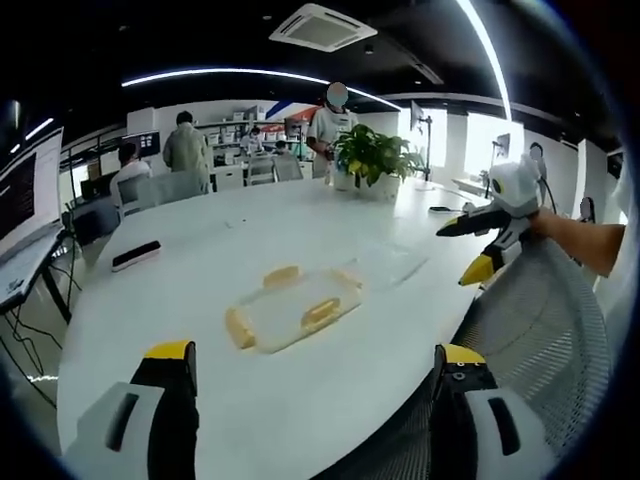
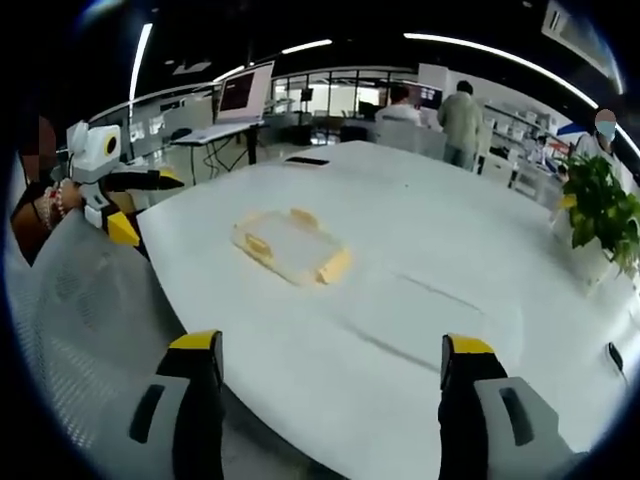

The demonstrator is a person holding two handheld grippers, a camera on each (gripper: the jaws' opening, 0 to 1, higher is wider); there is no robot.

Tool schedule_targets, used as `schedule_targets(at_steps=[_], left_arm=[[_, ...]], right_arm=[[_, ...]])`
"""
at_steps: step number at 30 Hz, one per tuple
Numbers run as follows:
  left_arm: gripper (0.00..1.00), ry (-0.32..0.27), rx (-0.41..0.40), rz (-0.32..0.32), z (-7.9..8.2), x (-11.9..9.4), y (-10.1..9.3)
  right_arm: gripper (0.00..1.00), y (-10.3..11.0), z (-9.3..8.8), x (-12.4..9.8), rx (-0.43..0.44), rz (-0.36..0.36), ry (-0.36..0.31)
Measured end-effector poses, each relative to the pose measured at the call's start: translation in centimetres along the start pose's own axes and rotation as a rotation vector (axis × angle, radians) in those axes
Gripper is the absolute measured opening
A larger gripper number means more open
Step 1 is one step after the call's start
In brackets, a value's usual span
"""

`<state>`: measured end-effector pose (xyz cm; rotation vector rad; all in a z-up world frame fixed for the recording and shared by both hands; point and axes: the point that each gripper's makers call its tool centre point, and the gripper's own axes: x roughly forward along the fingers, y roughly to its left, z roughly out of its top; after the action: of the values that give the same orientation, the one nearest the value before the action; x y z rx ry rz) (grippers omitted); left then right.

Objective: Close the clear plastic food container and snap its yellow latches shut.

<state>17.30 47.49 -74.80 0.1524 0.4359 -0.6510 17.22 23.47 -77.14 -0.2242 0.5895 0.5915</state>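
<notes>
Well apart, both tools (image 1: 313, 368) (image 2: 332, 358) gape before the container (image 1: 290, 309).

Lighting — bright ceiling strip lights (image 1: 240, 72); soft glare on white table (image 2: 450, 250); strong fisheye bending, slight blur at edges.

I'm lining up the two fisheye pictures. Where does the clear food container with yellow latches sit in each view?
Left gripper view: the clear container lies on the white table, just left of centre, above the jaws.
Right gripper view: the container lies left of centre, in the upper middle.
Shared landmark: the potted plant, beyond the container at upper centre in the left gripper view, at the right edge in the right gripper view.
</notes>
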Motion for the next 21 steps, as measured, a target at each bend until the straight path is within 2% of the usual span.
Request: schedule_targets(at_steps=[4,13,16,21], left_arm=[[0.94,-0.008,-0.007,-0.006,0.14,-0.07,-0.08],[0.94,-0.01,-0.011,-0.005,0.25,-0.08,0.04],[0.94,-0.026,-0.023,0.0,0.55,-0.12,0.22],[0.93,-0.014,-0.014,-0.001,0.34,-0.06,0.17]], right_arm=[[0.85,0.14,0.27,-0.01,-0.022,0.004,-0.014],[0.83,0.01,-0.05,-0.03,-0.019,-0.004,0.009],[0.82,0.11,0.37,-0.11,-0.01,0.003,-0.015],[0.81,0.01,0.23,-0.11,-0.016,0.0,-0.007]])
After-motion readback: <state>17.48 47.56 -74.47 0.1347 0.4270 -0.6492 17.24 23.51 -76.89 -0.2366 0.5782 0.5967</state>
